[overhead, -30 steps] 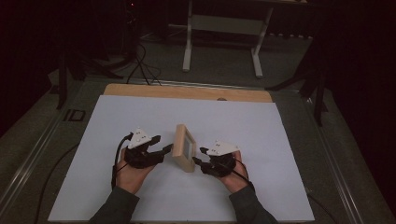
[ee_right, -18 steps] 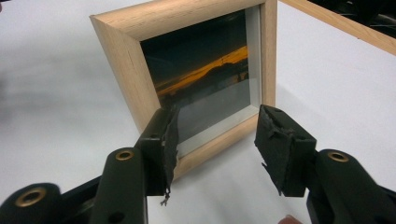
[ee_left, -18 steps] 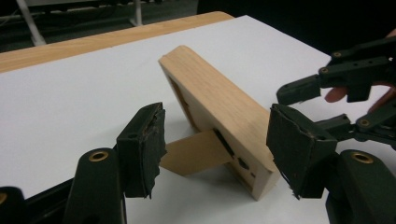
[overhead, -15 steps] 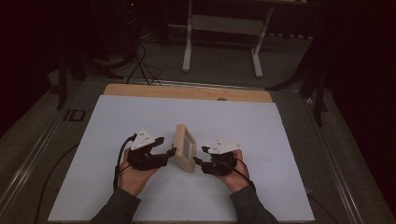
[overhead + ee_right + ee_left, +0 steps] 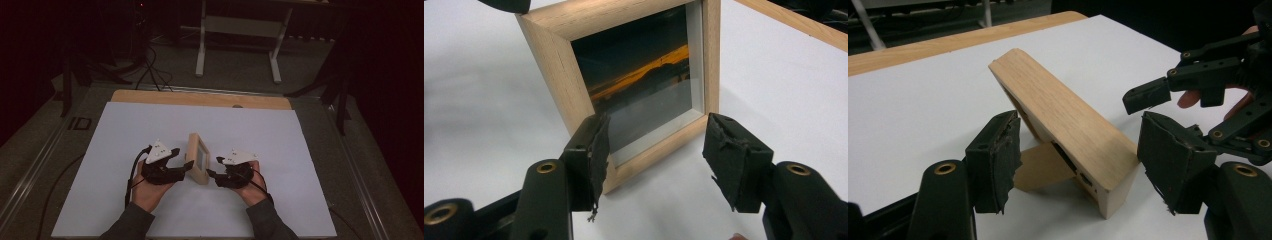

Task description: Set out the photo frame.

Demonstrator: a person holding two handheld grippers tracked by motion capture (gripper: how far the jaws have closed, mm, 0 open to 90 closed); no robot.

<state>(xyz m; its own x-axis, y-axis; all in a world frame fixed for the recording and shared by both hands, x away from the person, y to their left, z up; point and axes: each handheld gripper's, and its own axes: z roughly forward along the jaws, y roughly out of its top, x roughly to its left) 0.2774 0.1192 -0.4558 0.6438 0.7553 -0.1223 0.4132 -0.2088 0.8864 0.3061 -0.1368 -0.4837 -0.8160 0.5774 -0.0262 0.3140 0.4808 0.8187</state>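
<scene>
- The wooden picture frame stands upright near the middle of the white worktop, between the two grippers.
- From the high view its glass face is a dim grey patch; the right gripper view shows the picture (a dark scene with an orange streak), with the frame's top corner cut off by the picture edge.
- The left gripper view shows the frame's plain back and a prop leg, partly hidden behind one jaw.
- Left gripper: jaws just been opening, now apart; the frame's lower corner sits between them, pads clear of it.
- Right gripper: jaws likewise just been opening and apart, straddling the frame's bottom rail without pressing.
</scene>
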